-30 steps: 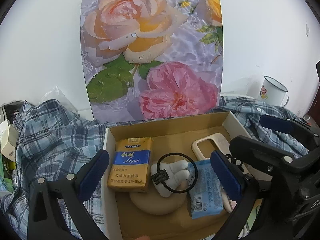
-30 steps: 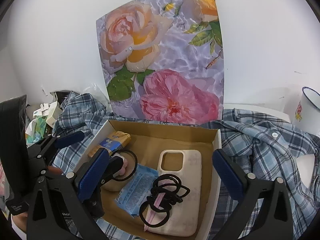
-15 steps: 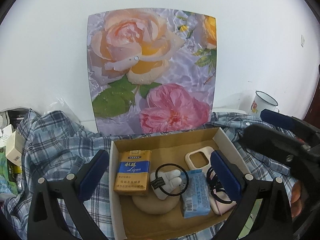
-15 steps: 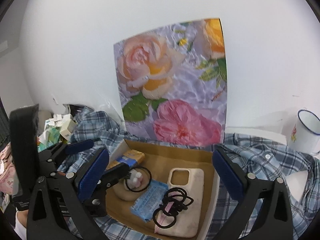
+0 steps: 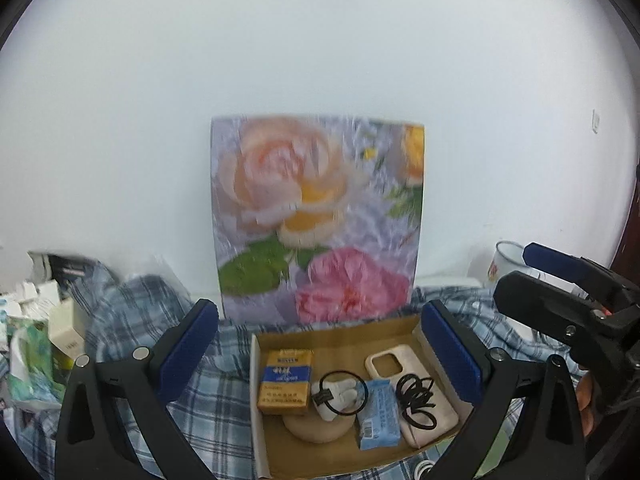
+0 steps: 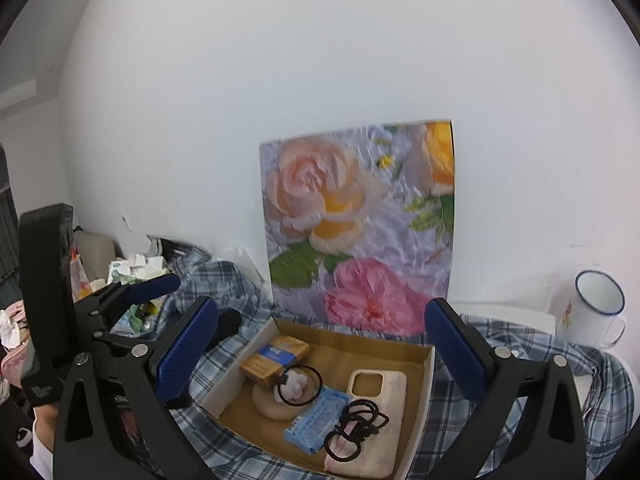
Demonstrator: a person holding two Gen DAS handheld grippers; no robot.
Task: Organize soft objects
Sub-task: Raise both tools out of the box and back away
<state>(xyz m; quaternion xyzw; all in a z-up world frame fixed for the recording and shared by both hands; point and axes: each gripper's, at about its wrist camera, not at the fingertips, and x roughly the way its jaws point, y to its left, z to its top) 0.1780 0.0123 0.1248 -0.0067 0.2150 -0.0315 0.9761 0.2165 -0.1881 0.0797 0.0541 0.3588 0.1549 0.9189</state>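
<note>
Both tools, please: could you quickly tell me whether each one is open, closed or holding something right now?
Left tool: open, holding nothing.
Right tool: open, holding nothing.

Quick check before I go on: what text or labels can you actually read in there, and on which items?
Nothing reads cleanly.
Yellow and blue pack: white characters on the blue band, blurred.
Blue packet: dark small print, too small to read.
Hair tie tag: marking unreadable.
Mug: a red and yellow picture, no text visible.
White carton: a tiny mark, unreadable.
</note>
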